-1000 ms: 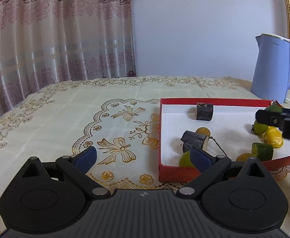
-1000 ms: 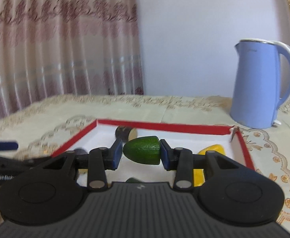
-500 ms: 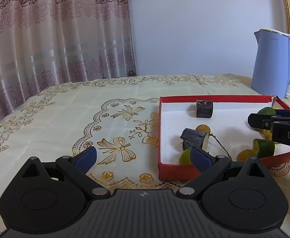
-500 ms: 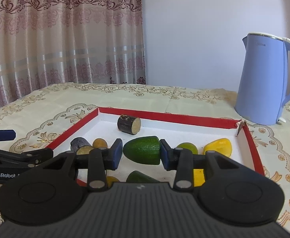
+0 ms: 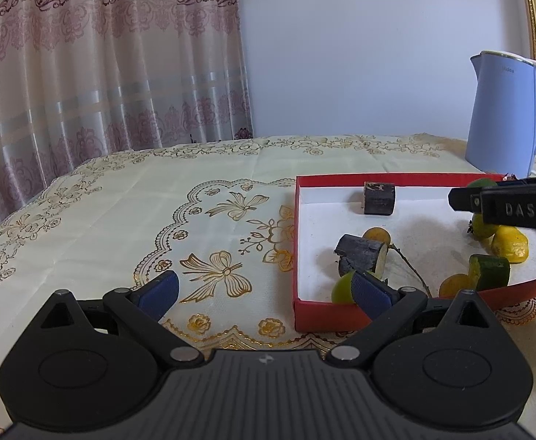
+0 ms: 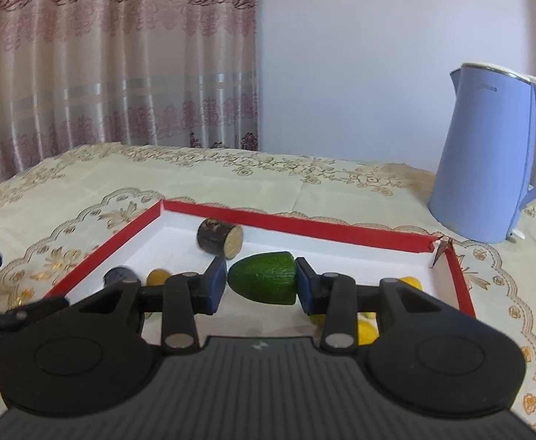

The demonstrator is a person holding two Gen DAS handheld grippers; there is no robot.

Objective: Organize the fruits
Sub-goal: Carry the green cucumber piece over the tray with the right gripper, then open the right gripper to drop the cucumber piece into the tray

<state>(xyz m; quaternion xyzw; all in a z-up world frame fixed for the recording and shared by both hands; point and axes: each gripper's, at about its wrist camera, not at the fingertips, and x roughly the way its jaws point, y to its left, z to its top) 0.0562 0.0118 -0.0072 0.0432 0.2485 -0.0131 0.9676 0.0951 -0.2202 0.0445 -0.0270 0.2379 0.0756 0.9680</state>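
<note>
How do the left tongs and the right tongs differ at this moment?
The left tongs stand wide open and empty; the right tongs are shut on the green fruit piece. The left tongs sit near the red tray's front corner; the right tongs are over its inside. Both have blue pads.

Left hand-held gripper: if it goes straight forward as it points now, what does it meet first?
Probably nothing soon: the open left hand-held gripper points along bare tablecloth, just left of the red tray. Depth is unclear.
</note>
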